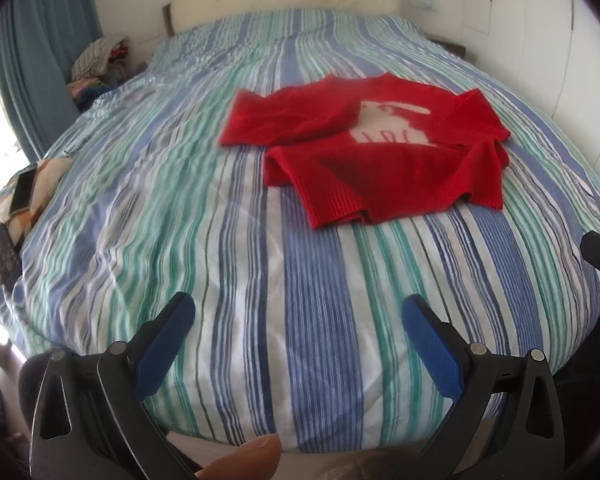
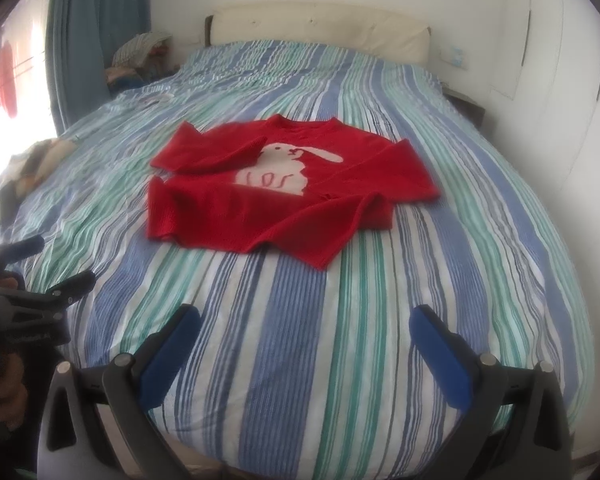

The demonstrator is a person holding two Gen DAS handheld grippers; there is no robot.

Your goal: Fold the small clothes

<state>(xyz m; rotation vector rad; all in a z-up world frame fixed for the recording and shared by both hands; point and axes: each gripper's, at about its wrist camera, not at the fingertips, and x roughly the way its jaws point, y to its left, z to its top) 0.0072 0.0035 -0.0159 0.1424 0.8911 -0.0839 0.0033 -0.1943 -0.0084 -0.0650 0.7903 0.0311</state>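
A small red sweater (image 1: 364, 148) with a white rabbit on its chest lies on the striped bedspread (image 1: 300, 300), both sleeves laid across its front. It also shows in the right wrist view (image 2: 284, 192). My left gripper (image 1: 298, 312) is open and empty, above the foot of the bed, well short of the sweater. My right gripper (image 2: 306, 324) is open and empty too, also near the foot of the bed. The left gripper shows at the left edge of the right wrist view (image 2: 60, 264).
A cream headboard (image 2: 320, 28) stands at the far end. A pile of clothes (image 1: 100, 64) sits by the blue curtain (image 1: 40, 60) at the far left. A phone (image 1: 22, 192) and a remote (image 1: 4, 256) lie on a patterned cloth at the bed's left edge.
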